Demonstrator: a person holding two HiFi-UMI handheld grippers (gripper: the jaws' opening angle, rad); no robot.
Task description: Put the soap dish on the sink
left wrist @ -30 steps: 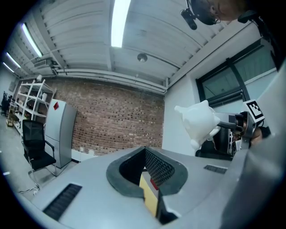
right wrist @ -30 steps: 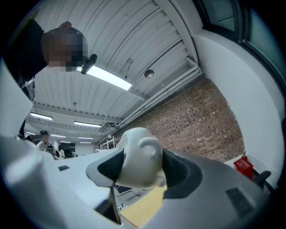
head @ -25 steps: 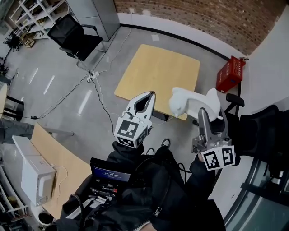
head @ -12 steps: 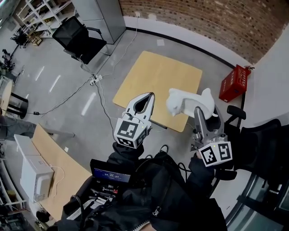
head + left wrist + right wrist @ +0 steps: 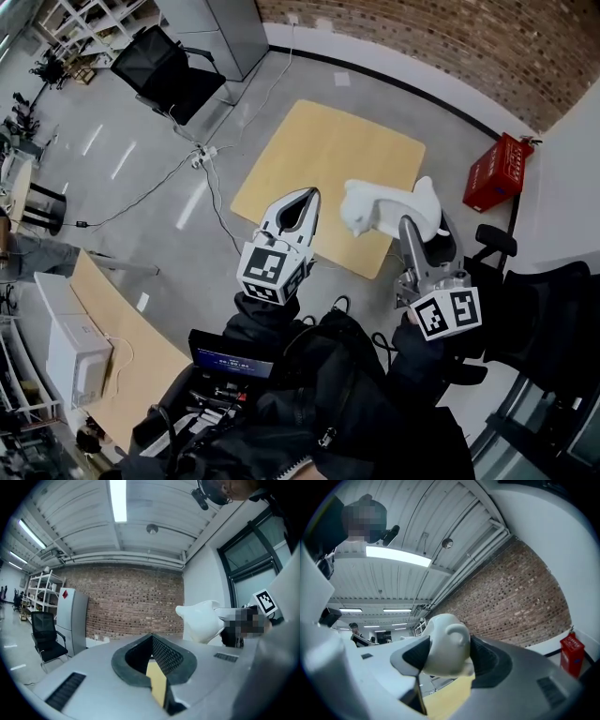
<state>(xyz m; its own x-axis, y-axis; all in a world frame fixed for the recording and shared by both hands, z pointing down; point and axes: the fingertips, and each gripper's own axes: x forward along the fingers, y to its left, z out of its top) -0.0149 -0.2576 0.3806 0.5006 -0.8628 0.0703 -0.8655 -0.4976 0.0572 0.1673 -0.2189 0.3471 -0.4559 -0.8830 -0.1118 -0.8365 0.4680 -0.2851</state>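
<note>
The soap dish [image 5: 378, 210] is white and shaped like an animal, and it hangs in the air over the near edge of a wooden table. My right gripper [image 5: 422, 231] is shut on it, its pads pressing both sides of the dish [image 5: 445, 644]. To its left, my left gripper [image 5: 311, 193] is shut with nothing in it, its tips [image 5: 152, 636] meeting in a point. The soap dish [image 5: 201, 620] shows at the right of the left gripper view. No sink is in view.
A square wooden table [image 5: 328, 159] stands on the grey floor ahead. Beyond it are a red crate [image 5: 500, 171] by the white wall and a brick wall. A black office chair [image 5: 161, 73] and floor cables [image 5: 202, 155] lie to the left, and a desk [image 5: 112, 347] at the lower left.
Both grippers have moved forward together over the floor toward the wooden table. The right gripper's hold on the soap dish is the same, and the left stays shut.
</note>
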